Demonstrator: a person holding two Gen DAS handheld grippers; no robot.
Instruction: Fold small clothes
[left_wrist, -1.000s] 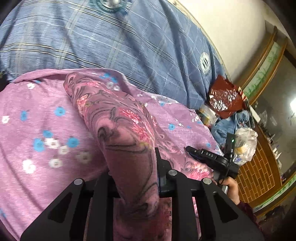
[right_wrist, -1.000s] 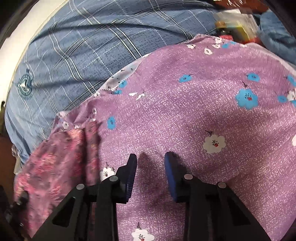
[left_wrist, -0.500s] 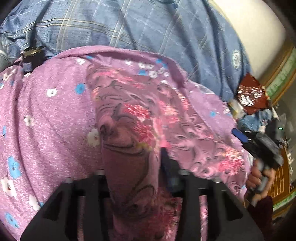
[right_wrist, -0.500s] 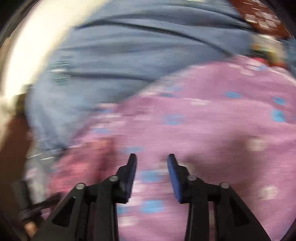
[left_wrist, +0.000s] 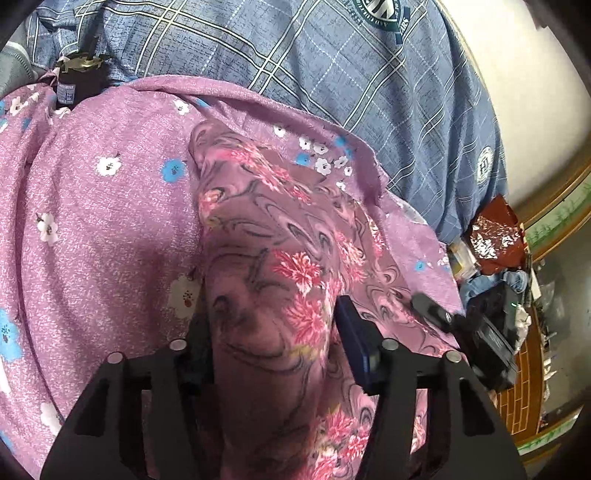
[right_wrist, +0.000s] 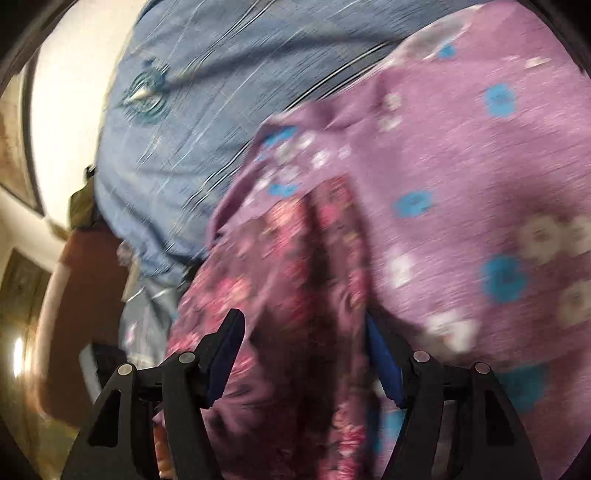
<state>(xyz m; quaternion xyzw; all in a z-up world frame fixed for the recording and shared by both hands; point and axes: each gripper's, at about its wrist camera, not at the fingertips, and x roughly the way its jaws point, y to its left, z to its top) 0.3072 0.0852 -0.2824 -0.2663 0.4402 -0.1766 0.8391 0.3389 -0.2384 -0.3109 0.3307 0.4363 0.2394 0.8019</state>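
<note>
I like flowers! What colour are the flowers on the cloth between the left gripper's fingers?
Pink and red, on the dusky-purple swirly cloth; clearest in the left wrist view.

Mauve garment (left_wrist: 280, 258) with pink flowers and dark swirls, bunched into a loose ridge, lies on lilac flowered cloth (left_wrist: 110, 221).

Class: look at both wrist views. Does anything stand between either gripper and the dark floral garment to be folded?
Nothing visible does. The garment already lies between the fingers of the left gripper, whose jaws have just opened. The right gripper, jaws opening too, straddles the same cloth, though that view is blurred.
</note>
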